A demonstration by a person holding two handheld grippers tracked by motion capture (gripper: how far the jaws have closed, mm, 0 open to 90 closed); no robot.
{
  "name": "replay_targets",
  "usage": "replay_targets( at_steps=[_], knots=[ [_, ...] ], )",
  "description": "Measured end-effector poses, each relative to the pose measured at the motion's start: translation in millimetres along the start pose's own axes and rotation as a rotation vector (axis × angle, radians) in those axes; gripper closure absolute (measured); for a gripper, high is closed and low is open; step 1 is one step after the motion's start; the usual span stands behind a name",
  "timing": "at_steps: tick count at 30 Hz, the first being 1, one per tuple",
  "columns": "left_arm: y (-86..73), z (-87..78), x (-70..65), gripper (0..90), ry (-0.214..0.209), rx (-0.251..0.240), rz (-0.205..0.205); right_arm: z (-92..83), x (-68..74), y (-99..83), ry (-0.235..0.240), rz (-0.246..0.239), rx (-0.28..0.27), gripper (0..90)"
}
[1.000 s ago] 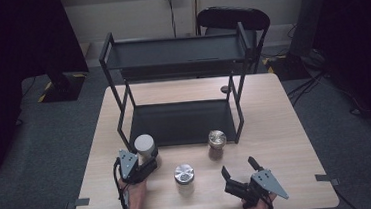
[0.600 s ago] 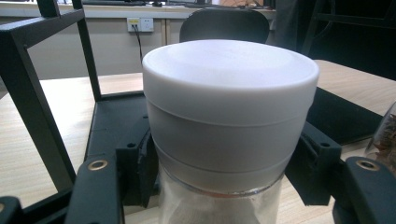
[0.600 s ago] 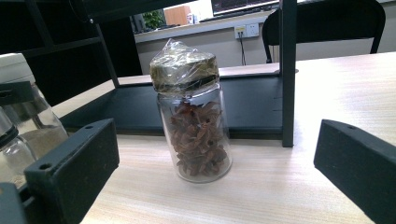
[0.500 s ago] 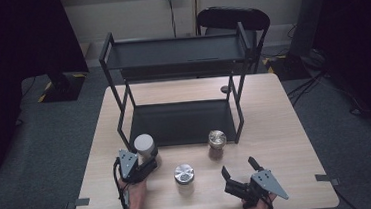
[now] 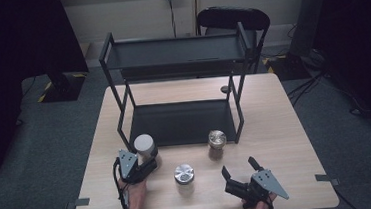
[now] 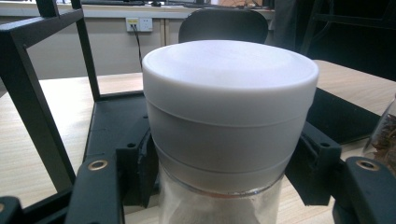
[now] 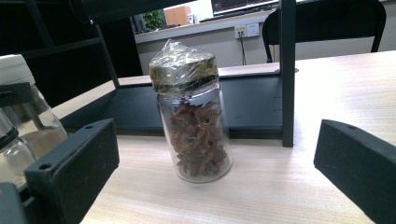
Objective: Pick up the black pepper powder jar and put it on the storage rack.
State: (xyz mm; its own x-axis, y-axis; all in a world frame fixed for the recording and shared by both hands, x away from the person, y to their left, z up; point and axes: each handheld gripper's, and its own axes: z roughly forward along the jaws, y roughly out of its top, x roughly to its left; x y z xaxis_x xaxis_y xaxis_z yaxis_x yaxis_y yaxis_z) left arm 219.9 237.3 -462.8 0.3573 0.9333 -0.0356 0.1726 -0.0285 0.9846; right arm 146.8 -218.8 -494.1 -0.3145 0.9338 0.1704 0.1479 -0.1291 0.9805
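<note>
So the left gripper (image 5: 145,160) has its jaws clamped on the white-lidded jar (image 5: 144,145), pads pressed against the glass just under the lid; in the left gripper view that jar (image 6: 229,126) sits dead centre between the two black jaws and its bottom is cut off by the lower edge of the frame, so what's inside is hard to make out. In the high view the jar is at lower left, just in front of the black rack's (image 5: 185,122) bottom shelf. The right gripper (image 5: 240,176) sits at lower right with its jaws wide apart and nothing between them, not touching anything. Looking along those jaws, the jar of star anise (image 7: 195,119) stands upright on the table (image 7: 289,186) well ahead of them, plastic wrap crinkled over its top, just in front of the rack. A third jar with a silver lid (image 5: 183,174) stands in the lower middle between the two grippers. At the left edge of the right gripper view it's cropped and blurry.
</note>
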Motion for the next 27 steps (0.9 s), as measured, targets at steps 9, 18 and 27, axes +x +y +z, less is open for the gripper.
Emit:
replay_targets(
  at_steps=[9, 18, 27],
  knots=[
    [1.8, -1.4, -0.4, 35.2, 0.000, -0.012, 0.011, 0.8, -0.8, 1.7, 0.002, 0.008, 0.010, 0.0],
    [7.2, -2.4, -0.4, 35.2, -0.005, -0.018, 0.019, 1.0, -1.9, 2.2, -0.001, 0.024, 0.012, 0.0],
    [19.3, -3.0, 0.3, 35.2, -0.002, -0.032, 0.030, 0.7, -2.5, 2.2, -0.002, 0.031, 0.012, 0.0]
  ],
)
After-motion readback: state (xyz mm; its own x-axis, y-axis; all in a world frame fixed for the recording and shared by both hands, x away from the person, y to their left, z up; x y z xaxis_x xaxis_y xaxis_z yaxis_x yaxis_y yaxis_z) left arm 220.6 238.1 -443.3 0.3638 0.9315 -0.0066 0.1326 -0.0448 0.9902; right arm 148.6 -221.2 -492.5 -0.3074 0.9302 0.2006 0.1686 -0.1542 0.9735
